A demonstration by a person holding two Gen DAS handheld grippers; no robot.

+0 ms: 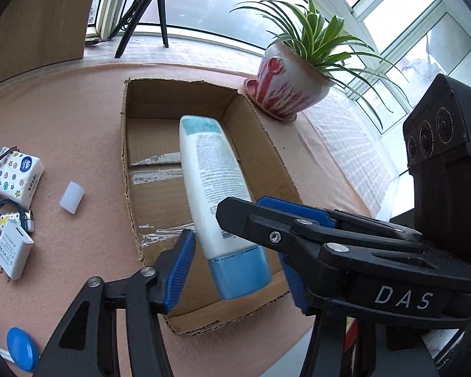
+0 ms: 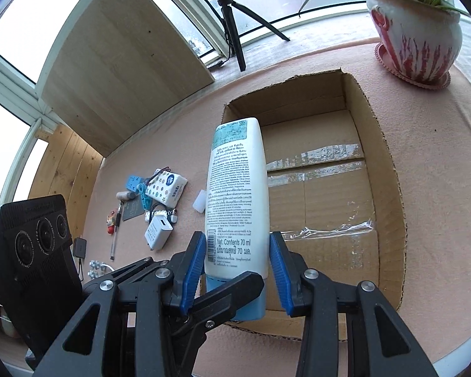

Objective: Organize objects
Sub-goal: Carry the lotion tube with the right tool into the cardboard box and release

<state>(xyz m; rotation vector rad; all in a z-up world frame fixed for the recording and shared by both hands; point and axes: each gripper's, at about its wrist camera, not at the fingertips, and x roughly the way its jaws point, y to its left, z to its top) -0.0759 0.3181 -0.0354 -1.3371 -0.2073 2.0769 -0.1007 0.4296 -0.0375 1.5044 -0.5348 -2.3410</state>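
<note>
My right gripper [image 2: 238,270] pinches the sunscreen tube [image 2: 237,201] over the empty cardboard box [image 2: 389,169]; my left gripper [image 1: 238,267] is spread, clear of it. Nothing is boxed yet; the small items [image 2: 155,207] wait far left.

The right gripper [image 2: 238,268] fills the lower middle of its own view, its blue pads [image 2: 194,270] pressed on either side of a tube [image 2: 237,207] near its cap end. The left gripper [image 1: 235,267], at the bottom of its view, stands wider, pads clear of the tube. In the left view the right gripper enters from the right, crossing in front.
</note>
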